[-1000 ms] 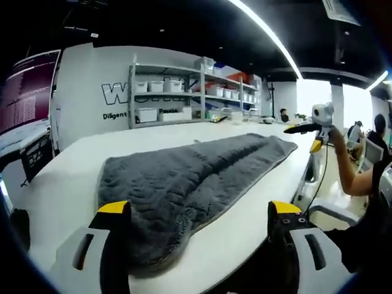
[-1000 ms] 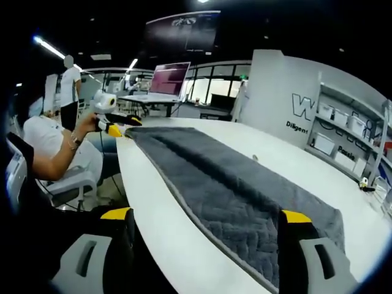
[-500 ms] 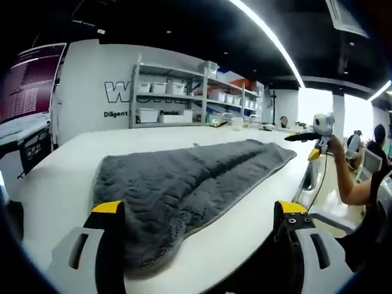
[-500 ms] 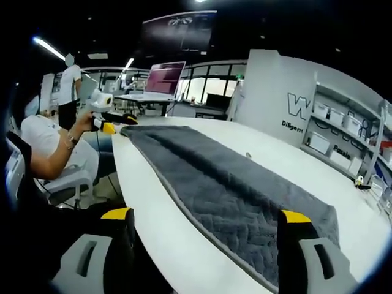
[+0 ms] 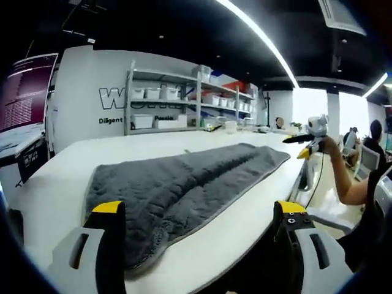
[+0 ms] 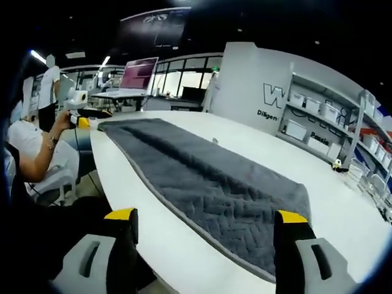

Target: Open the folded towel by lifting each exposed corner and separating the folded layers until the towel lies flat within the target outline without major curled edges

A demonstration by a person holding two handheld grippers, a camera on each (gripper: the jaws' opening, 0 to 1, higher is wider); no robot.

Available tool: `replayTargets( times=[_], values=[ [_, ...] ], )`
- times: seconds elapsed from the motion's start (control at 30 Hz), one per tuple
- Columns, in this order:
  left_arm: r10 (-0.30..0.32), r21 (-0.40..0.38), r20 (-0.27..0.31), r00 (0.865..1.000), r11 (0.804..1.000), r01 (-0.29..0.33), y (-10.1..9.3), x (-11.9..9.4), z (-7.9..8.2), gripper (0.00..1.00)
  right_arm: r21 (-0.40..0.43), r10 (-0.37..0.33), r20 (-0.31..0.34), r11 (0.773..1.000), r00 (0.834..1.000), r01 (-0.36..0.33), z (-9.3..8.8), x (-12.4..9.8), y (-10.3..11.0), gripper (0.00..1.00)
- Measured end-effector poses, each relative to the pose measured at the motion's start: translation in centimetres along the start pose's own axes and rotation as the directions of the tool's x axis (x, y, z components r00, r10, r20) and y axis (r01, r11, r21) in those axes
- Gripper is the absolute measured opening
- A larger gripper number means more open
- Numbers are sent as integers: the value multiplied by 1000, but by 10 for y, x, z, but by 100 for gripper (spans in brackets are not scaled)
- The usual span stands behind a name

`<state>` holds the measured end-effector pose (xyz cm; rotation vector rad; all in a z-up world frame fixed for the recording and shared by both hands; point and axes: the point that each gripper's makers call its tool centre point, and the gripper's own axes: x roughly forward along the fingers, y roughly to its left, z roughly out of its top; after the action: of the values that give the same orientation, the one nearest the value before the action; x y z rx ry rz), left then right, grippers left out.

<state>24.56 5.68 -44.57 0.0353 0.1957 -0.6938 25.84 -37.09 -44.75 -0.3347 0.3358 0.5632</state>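
Item: grey towel [image 5: 184,184], folded lengthwise, lying along the white counter [image 5: 55,177] near its edge. Left claw [image 5: 199,214] and right claw [image 6: 205,220]: both spread wide, holding nothing, one at each end. Shelving [image 5: 177,104] at 12 o'clock. Risk: pinching both layers together would drag the towel off the counter edge.

A white table [image 5: 55,177] stands before metal shelving [image 5: 184,101] stacked with white bins [image 5: 142,120], a laptop [image 6: 138,73] on a far desk
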Motion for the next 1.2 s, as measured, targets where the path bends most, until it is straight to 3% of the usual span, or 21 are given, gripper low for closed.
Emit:
replayTargets(
  times=[0.33,0.5,0.7,0.87,0.97,1.1,1.2],
  values=[
    [-31,14,-5,1000,999,31,-9,2,1,97,35,-82,-95,996,992,85,-29,-13,-46,82],
    [-28,16,-11,1000,999,28,-7,5,2,97,41,-75,-118,996,990,80,-36,-16,-53,77],
    [-36,17,-18,999,999,36,-8,5,3,95,29,-59,-148,998,987,64,-40,-13,-60,58],
    [-24,17,-23,999,1000,24,-4,5,2,95,27,-53,-199,998,979,59,-49,-7,-67,49],
    [-24,14,-28,999,1000,25,-4,5,0,95,51,-34,-215,998,976,46,-55,-4,-70,32],
    [-22,12,-31,999,1000,22,-2,3,-2,95,84,-45,-244,994,969,68,-63,0,-78,33],
    [-17,8,-24,1000,1000,17,-1,2,-1,95,109,-12,-256,993,966,42,-67,3,-76,28]
  ],
)
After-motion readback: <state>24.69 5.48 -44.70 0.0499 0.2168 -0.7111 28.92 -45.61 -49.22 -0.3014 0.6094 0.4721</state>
